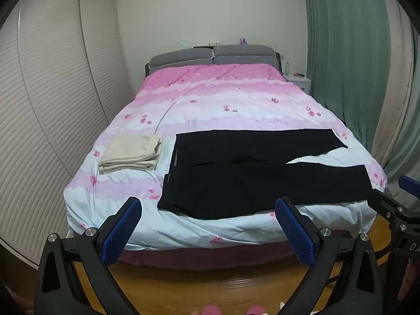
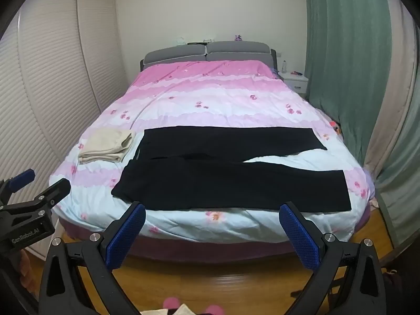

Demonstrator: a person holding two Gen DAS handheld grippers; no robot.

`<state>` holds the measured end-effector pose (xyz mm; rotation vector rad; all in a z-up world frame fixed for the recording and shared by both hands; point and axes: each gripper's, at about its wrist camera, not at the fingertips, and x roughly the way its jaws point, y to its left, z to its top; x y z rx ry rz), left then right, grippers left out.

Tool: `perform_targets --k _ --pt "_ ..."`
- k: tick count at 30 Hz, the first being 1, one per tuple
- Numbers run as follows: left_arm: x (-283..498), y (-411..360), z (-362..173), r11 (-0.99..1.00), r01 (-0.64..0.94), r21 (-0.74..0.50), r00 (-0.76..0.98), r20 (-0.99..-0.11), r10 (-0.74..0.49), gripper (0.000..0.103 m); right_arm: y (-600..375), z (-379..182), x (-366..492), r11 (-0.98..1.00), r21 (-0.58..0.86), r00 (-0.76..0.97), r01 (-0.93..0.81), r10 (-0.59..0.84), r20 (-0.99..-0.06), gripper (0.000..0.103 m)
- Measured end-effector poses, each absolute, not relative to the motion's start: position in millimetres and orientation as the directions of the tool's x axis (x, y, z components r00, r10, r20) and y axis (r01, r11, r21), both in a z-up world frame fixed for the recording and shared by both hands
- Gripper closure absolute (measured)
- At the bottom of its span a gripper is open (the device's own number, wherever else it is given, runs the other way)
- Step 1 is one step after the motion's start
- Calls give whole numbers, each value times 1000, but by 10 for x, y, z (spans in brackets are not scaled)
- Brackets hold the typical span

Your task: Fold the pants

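Bedroom: one bed (image 1: 183,225) under a pink and pale-blue floral cover, wood floor (image 1: 210,283) near, louvred wardrobe (image 1: 52,92) left, green curtain (image 1: 341,52) right, white nightstand (image 1: 299,81) far right, grey headboard (image 1: 212,56) far. One pair of black pants (image 1: 249,176) spread flat across the near end, waist left, two legs splayed right. One folded cream cloth (image 1: 132,153) just left of the waist. Left gripper (image 1: 208,225) and right gripper (image 2: 212,227) released, blue pads spread wide, holding nothing, short of the bed.

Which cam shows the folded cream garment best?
Left wrist: the folded cream garment sits larger and nearer the frame's middle, its stacked layers readable. Right wrist shows it smaller and farther left, beside the black pants.
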<state>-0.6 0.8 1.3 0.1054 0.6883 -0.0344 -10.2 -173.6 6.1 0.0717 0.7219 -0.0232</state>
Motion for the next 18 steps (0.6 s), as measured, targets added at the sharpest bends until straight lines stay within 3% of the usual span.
perform_targets --k 18 --pt "-14 -69 109 990 100 98 795 -607 -20 0 -1777 157 -106 998 52 761 45 0 -649 0"
